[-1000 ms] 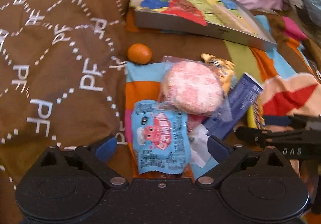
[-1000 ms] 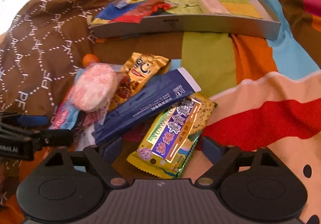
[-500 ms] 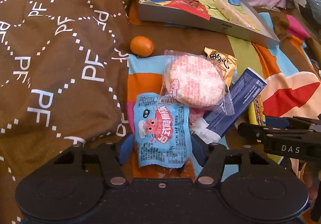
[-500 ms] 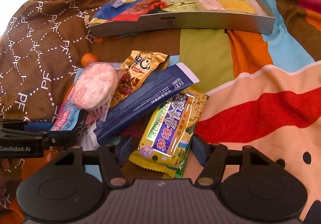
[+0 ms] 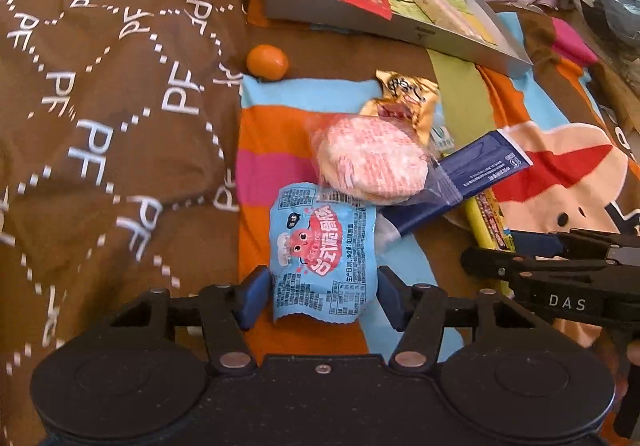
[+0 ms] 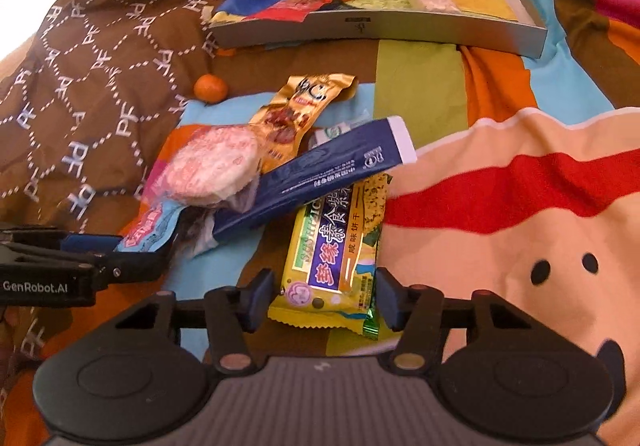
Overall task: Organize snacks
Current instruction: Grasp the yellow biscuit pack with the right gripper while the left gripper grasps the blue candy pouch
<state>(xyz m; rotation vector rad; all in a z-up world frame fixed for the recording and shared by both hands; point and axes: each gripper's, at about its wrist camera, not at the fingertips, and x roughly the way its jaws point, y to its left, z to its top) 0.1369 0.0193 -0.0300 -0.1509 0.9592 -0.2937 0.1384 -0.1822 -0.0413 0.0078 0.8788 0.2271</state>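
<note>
A light-blue snack packet (image 5: 322, 246) with a red cartoon lies on the striped blanket. My left gripper (image 5: 322, 294) has closed on its near end, with both pads against its sides. A yellow cracker packet (image 6: 340, 246) sits between the pads of my right gripper (image 6: 322, 296), pinched at its near end. Behind them lie a round pink cake in clear wrap (image 5: 372, 162), a navy bar packet (image 6: 332, 170) and a gold packet (image 6: 300, 110), overlapping in a heap. A grey tray (image 6: 360, 30) with a colourful lining stands at the back and holds a pale wrapped bar.
A small orange (image 5: 267, 62) rests by the edge of the brown patterned quilt (image 5: 100, 106) on the left. The striped blanket (image 6: 500, 186) stretches to the right. Pink fabric lies behind the tray. The two grippers are side by side, close together.
Both grippers have narrowed from wide open until their pads touch the packets. Each has also come in closer around its packet's near end.
</note>
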